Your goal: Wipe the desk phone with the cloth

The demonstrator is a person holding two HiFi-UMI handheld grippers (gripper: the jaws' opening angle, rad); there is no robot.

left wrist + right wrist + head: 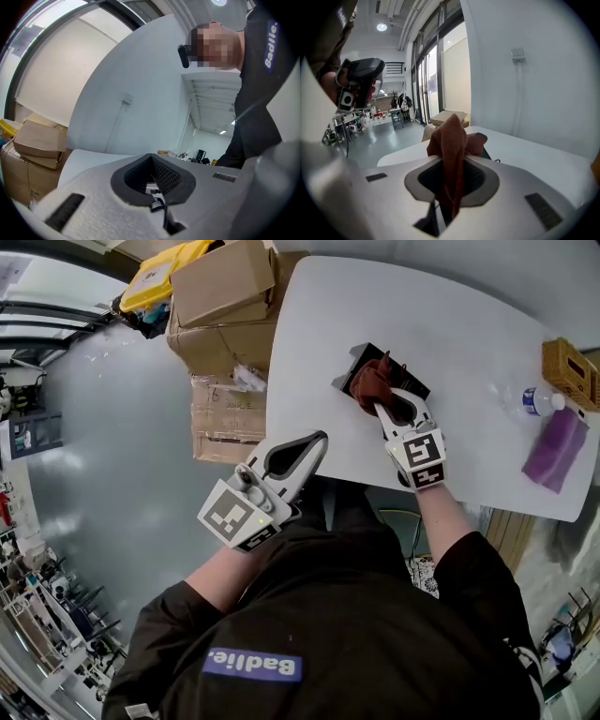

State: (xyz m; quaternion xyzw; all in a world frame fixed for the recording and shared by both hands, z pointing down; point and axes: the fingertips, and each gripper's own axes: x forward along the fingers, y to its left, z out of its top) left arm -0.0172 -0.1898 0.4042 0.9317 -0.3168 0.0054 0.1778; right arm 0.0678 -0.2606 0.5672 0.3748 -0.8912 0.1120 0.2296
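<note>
Phone (364, 356) lies on the white table (450, 324), at about 1 o'clock from the middle of the head view, with its near side covered by the brown cloth (372, 381). The right gripper (382, 409) has its jaws clamped on this cloth; in the right gripper view a fold of it (451, 140) stands up between the jaws and hides almost all of the phone behind it. The left gripper (315, 442) hangs at about 7 o'clock from the phone, off the table edge, with its jaws together and nothing between them (153, 182). I judge that the wiping step is in hand, because the cloth seems to rest on the phone, though I cannot tell how firmly it presses. The next move calls for drawing the cloth across the top toward 12 o'clock, where bare black parts show, with light pressure so the phone does not slide. The free left gripper could steady the phone from the 9 o'clock side.
</note>
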